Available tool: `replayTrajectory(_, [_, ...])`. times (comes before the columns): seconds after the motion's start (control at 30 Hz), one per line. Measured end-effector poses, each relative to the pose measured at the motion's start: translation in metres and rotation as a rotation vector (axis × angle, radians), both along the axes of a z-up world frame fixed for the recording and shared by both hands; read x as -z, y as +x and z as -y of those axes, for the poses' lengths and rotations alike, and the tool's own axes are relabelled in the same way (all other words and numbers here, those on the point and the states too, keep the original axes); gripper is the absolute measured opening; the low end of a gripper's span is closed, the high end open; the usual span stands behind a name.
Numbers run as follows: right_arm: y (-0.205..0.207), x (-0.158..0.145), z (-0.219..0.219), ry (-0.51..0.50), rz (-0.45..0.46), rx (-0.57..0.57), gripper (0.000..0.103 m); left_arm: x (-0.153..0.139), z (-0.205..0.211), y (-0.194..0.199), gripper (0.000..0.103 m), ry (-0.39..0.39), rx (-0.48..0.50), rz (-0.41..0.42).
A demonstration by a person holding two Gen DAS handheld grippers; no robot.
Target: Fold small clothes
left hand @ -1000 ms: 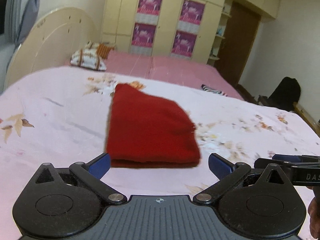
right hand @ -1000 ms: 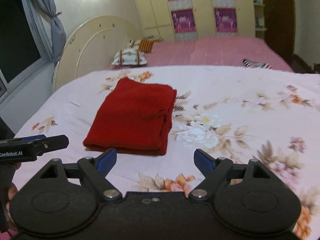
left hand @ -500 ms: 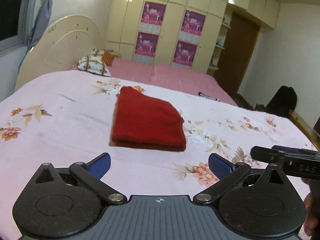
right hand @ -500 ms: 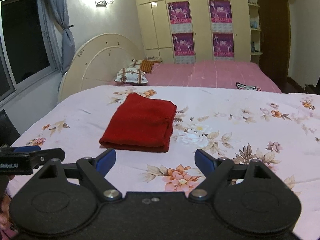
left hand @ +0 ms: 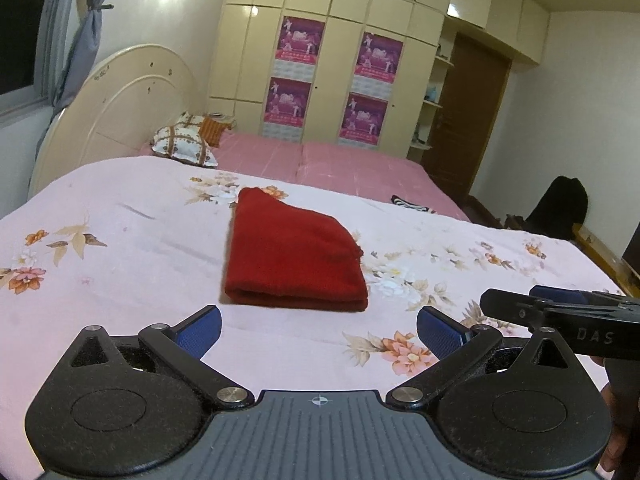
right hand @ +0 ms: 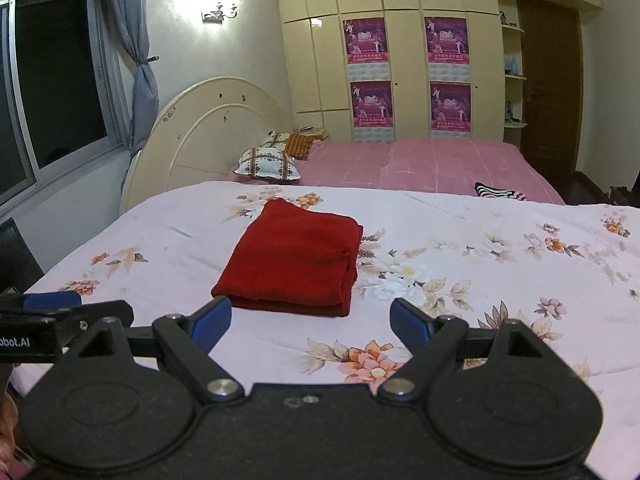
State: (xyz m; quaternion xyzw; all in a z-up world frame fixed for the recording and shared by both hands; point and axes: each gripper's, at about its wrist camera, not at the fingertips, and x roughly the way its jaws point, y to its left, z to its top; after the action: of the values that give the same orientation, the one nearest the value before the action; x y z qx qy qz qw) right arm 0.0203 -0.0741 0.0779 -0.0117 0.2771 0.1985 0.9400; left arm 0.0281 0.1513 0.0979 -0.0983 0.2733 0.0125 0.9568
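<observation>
Two grippers are in view, both with jaws spread wide and holding nothing. The left gripper hangs above the near part of the bed, its blue-padded fingers clear of the fabric. The right gripper is in like condition, level with it and just to its right; each shows at the edge of the other's camera.

Directly ahead of both sets of jaws, apart from them, lies the red garment, folded into a compact rectangle with its thick folded edge toward the grippers. It rests flat on the floral bedspread, roughly central across the bed's width. In the right wrist view a small pucker shows along its right side; whether that is a seam or a loose layer cannot be settled from here.

Beyond the garment the bed continues in a pink sheet, with patterned pillows against a rounded cream headboard on the left. A striped item lies at the right of the pink sheet. A cream wardrobe bearing four purple posters stands behind, and a brown door to its right.
</observation>
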Motion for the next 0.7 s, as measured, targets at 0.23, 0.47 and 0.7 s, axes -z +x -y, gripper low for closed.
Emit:
replayTrajectory(0.23, [0.0006, 0.0001, -0.0007, 0.0, 0.002, 0.013, 0.085, -0.0008, 0.0026, 0.0018, 0.103, -0.001, 0.002, 0.004])
replayTrajectory(0.47, [0.002, -0.0001, -0.0024, -0.007, 0.007, 0.011, 0.086, -0.0028, 0.0007, 0.0063, 0.103, -0.001, 0.006, 0.013])
replayTrajectory(0.7, [0.0019, -0.0005, -0.0021, -0.009, 0.01, 0.012, 0.086, -0.0039, 0.0003, 0.009, 0.103, 0.001, 0.007, 0.013])
